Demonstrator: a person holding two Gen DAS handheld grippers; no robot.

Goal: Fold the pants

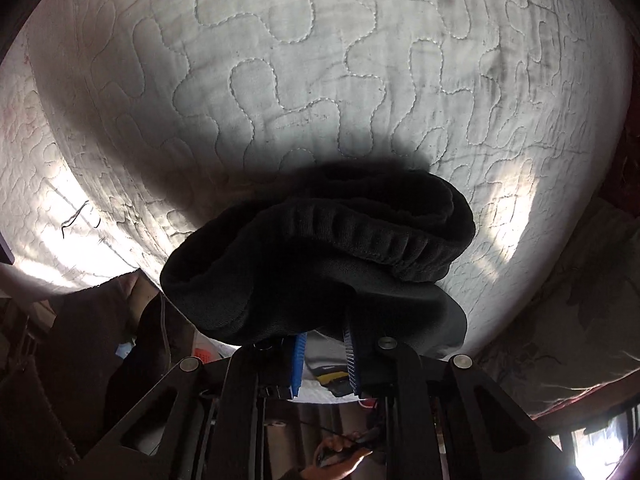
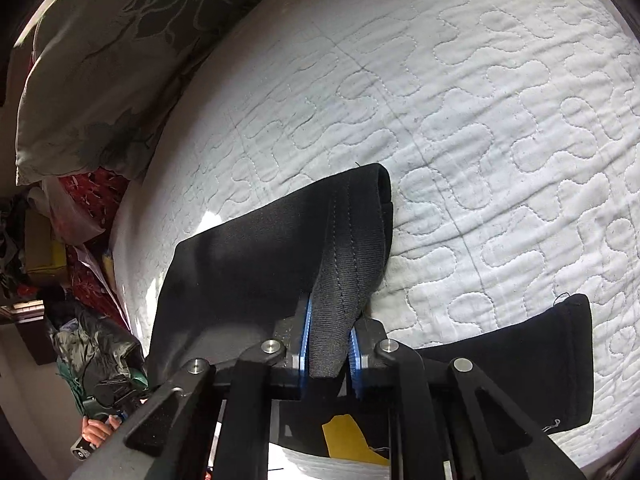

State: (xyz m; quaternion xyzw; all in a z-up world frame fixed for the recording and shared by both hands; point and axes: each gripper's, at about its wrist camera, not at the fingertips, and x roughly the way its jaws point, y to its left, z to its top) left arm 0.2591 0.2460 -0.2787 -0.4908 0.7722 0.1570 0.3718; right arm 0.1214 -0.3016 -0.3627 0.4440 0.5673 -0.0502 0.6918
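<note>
- White quilted bedcover (image 1: 320,80) with a meandering stitch pattern spans the work surface in both wrist views; patches of sunlight fall across it.
- Beside the bedcover, the right wrist view shows a grey floral pillow (image 2: 104,60) at upper left, with red patterned fabric (image 2: 92,192) and general clutter below it.
- Black pants (image 1: 320,248) are the only garment on the cover.
- Left gripper (image 1: 324,344): the blue-padded fingers (image 1: 298,364) stand close together, clamped on a bunched portion of the pants. The ribbed elastic waistband (image 1: 380,240) curves across the top of the bundle, directly ahead of the fingers. The bundle appears raised above the cover and casts a dark shadow on it.
- Right gripper (image 2: 330,344): the blue-padded fingers (image 2: 305,332) are nearly closed on a stitched hem of one pant leg (image 2: 348,248), which stands upright between them.
- From that hem, the held leg extends left as a flat black panel lying against the bedcover.
- A second pant-leg end (image 2: 540,364) lies flat on the cover to the right of the right gripper, apart from the held hem.
- A yellow object (image 2: 348,436) shows below the right gripper's linkage; its identity cannot be determined.
</note>
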